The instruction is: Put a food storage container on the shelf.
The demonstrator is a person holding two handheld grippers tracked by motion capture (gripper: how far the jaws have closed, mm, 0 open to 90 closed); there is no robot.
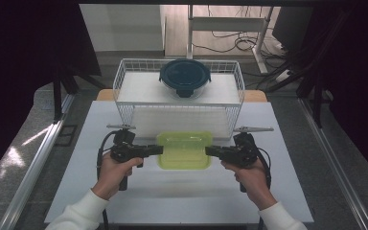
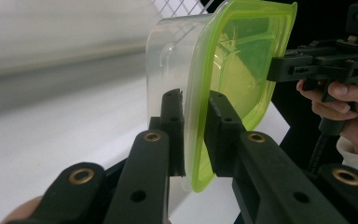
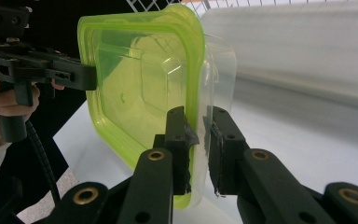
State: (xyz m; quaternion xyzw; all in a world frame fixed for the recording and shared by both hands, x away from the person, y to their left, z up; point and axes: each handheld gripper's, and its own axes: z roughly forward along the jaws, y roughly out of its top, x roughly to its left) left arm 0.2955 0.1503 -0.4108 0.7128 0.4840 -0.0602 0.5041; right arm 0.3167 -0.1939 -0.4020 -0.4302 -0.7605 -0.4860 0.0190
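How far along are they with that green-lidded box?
Done: the round container already sits in the wire basket. In hand: the left gripper and right gripper each clamp an edge of the green-lidded box, lid on. Left, probably: setting it in the basket too.

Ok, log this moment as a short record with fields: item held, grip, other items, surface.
item held: clear rectangular container with green lid, lid on
left tool: clamped on the container's left rim, one jaw on the lid, one under it
right tool: clamped on the opposite rim the same way
hold: container carried level between both tools, in front of the basket
other items: white wire basket at the far side, with a round container with dark lid in it
surface: white table
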